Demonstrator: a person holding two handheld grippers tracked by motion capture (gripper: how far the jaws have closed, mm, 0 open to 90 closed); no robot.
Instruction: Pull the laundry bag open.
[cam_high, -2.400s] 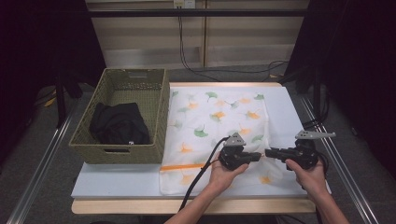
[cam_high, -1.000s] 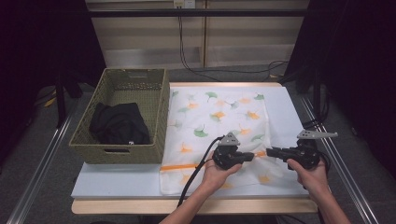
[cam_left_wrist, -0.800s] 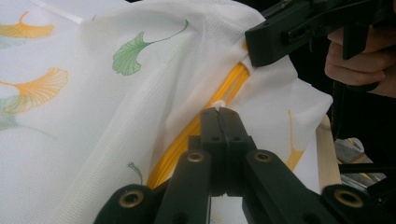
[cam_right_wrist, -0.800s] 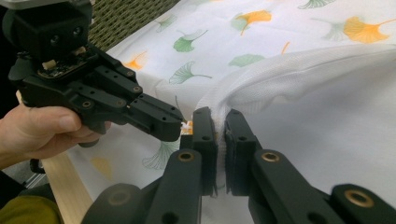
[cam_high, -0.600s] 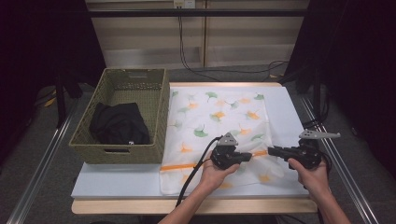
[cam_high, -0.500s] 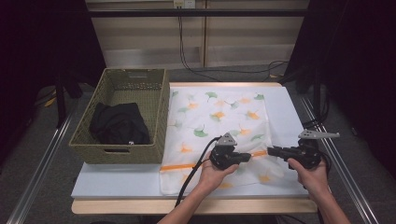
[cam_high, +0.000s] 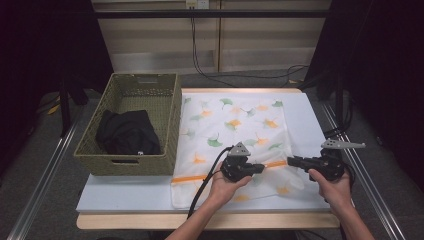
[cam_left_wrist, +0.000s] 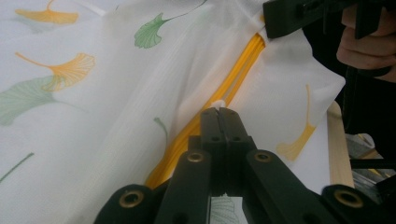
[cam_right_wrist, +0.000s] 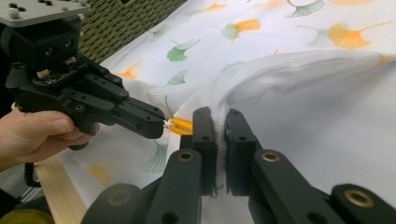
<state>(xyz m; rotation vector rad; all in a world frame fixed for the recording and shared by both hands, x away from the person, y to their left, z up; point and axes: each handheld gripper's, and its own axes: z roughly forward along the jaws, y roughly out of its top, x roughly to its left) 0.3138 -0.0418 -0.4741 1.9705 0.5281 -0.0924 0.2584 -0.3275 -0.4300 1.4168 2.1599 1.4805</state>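
Note:
A white mesh bag (cam_high: 235, 125) printed with green and orange leaves lies flat on the table. An orange zipper (cam_high: 187, 178) runs across its near end. My left gripper (cam_high: 262, 166) is shut on the small white zipper pull (cam_left_wrist: 218, 102), seen up close at the left gripper (cam_left_wrist: 218, 111) on the zipper (cam_left_wrist: 238, 77). Just to its right, my right gripper (cam_high: 290, 161) is shut on a bunched fold of the bag's fabric (cam_right_wrist: 280, 70) by the zipper (cam_right_wrist: 181, 125). The right gripper (cam_right_wrist: 218, 119) faces the left gripper (cam_right_wrist: 161, 126) tip to tip.
A woven olive basket (cam_high: 170, 115) holding a black garment (cam_high: 127, 132) stands at the left, against the bag's edge. The pale blue table top (cam_high: 125, 192) ends in a wooden front edge (cam_high: 210, 221). Cables trail from both grippers.
My left gripper has slid a little to the left along the zipper, widening the gap to the right gripper. The right gripper has held its place on the fabric.

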